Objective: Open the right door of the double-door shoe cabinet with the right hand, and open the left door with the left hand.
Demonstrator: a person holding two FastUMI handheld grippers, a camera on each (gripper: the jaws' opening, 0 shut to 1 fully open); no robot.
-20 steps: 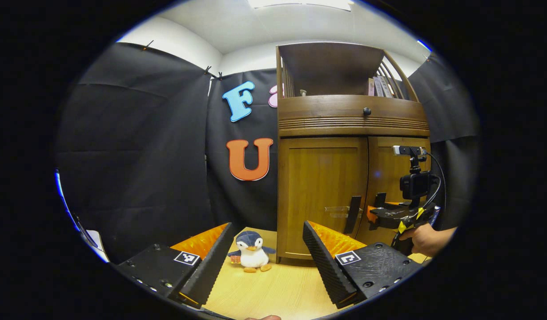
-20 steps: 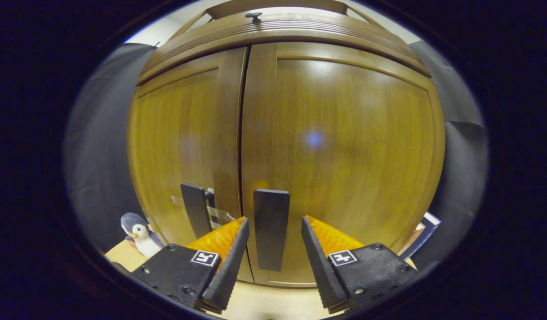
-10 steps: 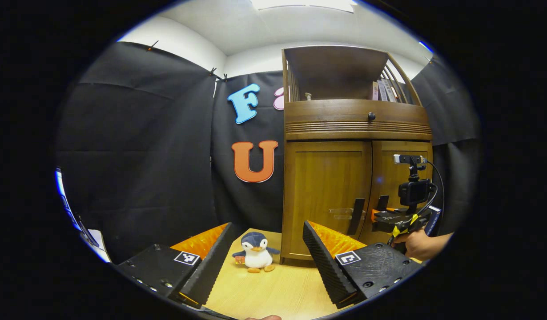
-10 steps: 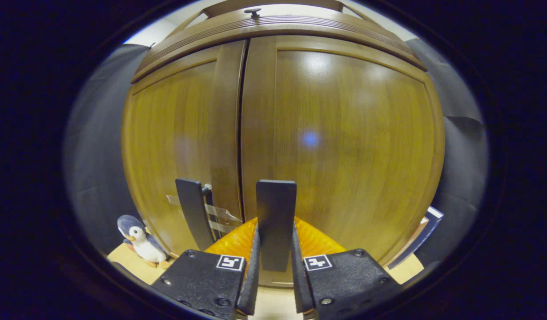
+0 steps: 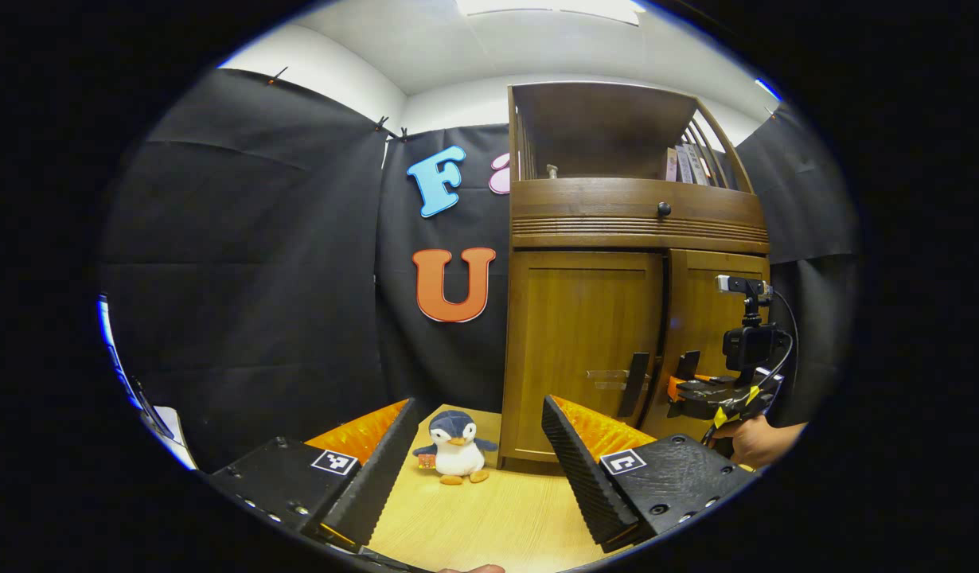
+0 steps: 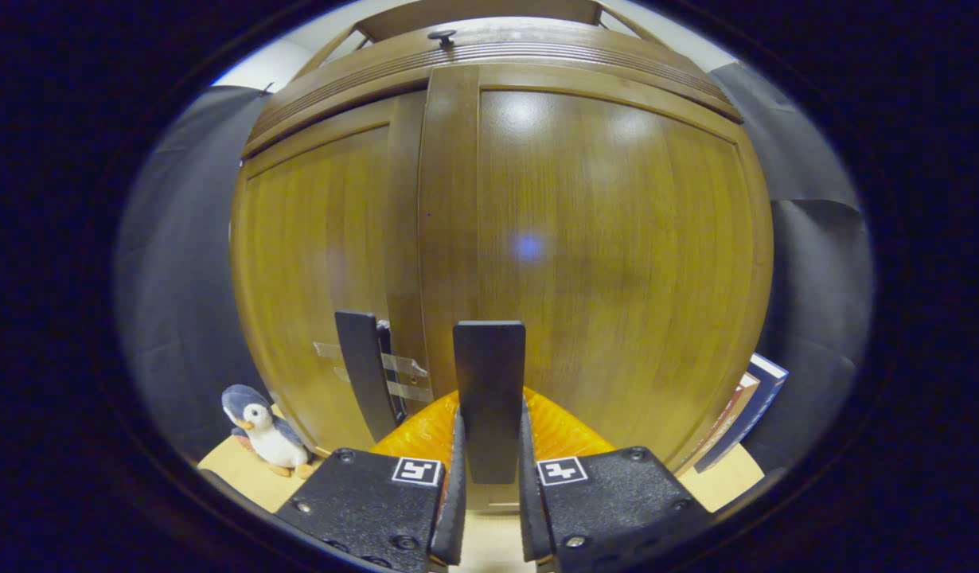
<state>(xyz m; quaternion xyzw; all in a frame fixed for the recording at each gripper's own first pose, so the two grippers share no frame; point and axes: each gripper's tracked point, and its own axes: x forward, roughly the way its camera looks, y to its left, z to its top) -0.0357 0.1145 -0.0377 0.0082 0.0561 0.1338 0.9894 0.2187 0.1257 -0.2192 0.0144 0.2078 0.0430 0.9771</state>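
The shoe cabinet (image 5: 633,318) stood on the bench (image 5: 489,517), with a toy penguin (image 5: 455,458) just beside its left foot. The step in hand was the first: opening the right door (image 6: 609,263) with the right gripper (image 6: 489,477).

In the right gripper view, that gripper's two fingers were closed against the sides of the right door's handle (image 6: 489,398), a dark upright bar near the door's inner edge, low on the cabinet front. The bar rose out from between them, so the grasp looked firm. The right door's inner edge appeared to stand slightly proud of the left door (image 6: 322,263), which suggested it had just come off its seat, though the fisheye bend made that hard to confirm. In the left gripper view, the right gripper (image 5: 680,390) and the hand holding it (image 5: 756,442) sat at the cabinet's lower right front.

The left gripper (image 5: 477,469) hung well back from the cabinet over the bench, its fingers spread wide and holding nothing. The left door's handle (image 5: 637,384) was untouched and that door looked closed.

The next move likely called for drawing the right handle outward along an arc about the hinges at the cabinet's right edge, keeping the grip square so the bar did not slip. After that, the left gripper would need to go to the left handle.
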